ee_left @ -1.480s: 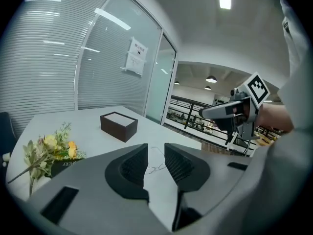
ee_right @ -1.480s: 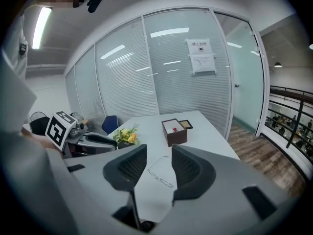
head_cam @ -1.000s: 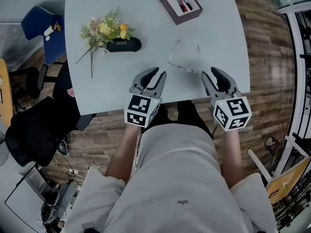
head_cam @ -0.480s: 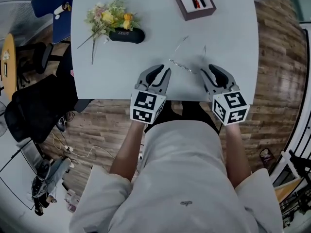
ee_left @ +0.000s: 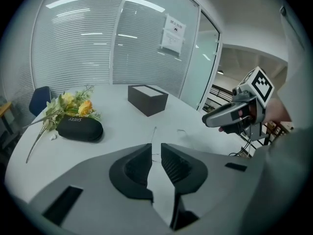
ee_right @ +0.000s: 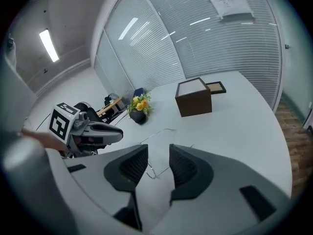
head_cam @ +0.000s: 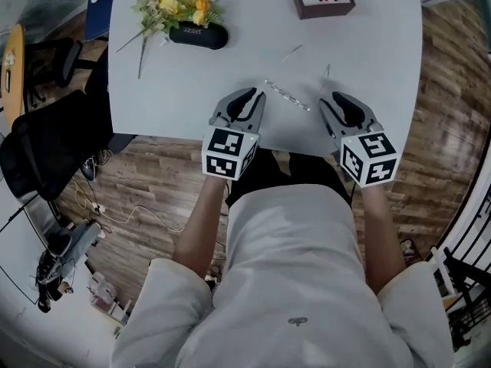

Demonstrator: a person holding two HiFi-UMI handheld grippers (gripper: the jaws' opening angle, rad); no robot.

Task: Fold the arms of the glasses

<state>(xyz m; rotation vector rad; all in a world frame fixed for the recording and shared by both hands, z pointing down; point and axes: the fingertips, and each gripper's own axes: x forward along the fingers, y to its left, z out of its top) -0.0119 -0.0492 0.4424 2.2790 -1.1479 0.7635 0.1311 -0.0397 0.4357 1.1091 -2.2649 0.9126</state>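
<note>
Left gripper (head_cam: 253, 96) jaws just narrowed, empty, thin-wire glasses (head_cam: 288, 96) ahead, arms spread

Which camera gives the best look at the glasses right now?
The head view: the glasses lie whole on the table, front and both open arms seen from above. The right gripper view catches only part of the thin frame; the left gripper view shows just faint arm lines.

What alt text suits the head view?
Glasses with arms open lie near a table's front edge, the left gripper and right gripper at either end. The left gripper's jaws have just been closing; nothing is clamped between them.
</note>
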